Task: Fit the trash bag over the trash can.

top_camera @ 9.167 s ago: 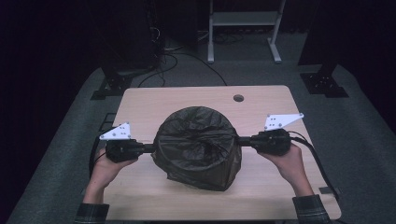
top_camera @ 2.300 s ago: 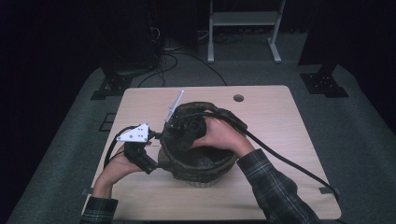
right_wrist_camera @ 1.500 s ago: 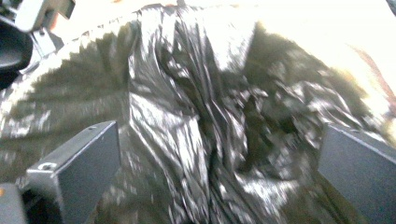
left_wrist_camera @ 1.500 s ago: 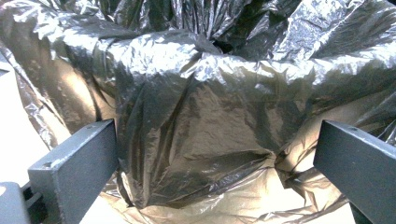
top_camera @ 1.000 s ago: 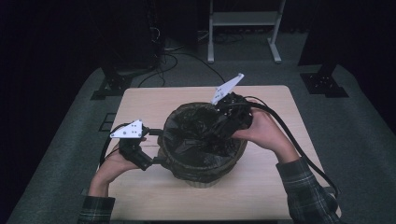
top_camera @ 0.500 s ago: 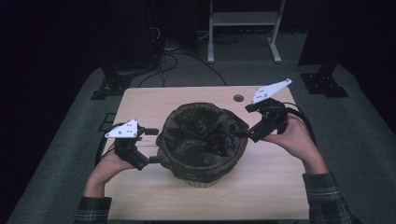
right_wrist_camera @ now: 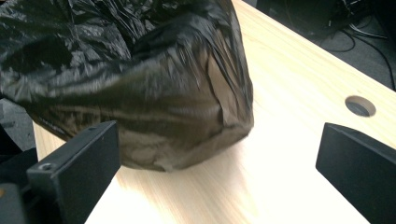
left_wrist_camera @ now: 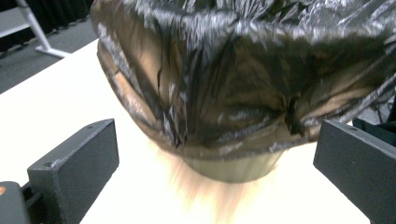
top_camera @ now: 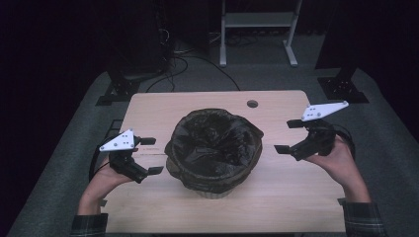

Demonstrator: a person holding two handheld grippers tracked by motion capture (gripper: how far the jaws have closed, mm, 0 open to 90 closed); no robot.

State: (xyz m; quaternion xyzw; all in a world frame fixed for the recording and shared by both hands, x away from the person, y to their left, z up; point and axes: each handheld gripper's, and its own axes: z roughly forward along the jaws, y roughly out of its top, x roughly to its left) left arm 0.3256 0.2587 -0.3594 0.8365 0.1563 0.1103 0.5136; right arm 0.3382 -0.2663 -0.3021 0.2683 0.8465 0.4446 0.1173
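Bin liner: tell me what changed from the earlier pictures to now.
The black liner, once domed shut over the bin, now lies open and folded over its rim. The right gripper came off the bin top and pulled back right, jaws open. The left gripper let go and opened. The bin stayed mid-table.

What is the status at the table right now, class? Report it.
Left gripper open, just clear of the bag. Right gripper open, well clear. Black bag lines the bin, mouth open. Nothing in the way.

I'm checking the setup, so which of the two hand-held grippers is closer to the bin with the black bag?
The left hand-held gripper: its lower jaw nearly reaches the black bag, while the right hand-held gripper stands apart from it.
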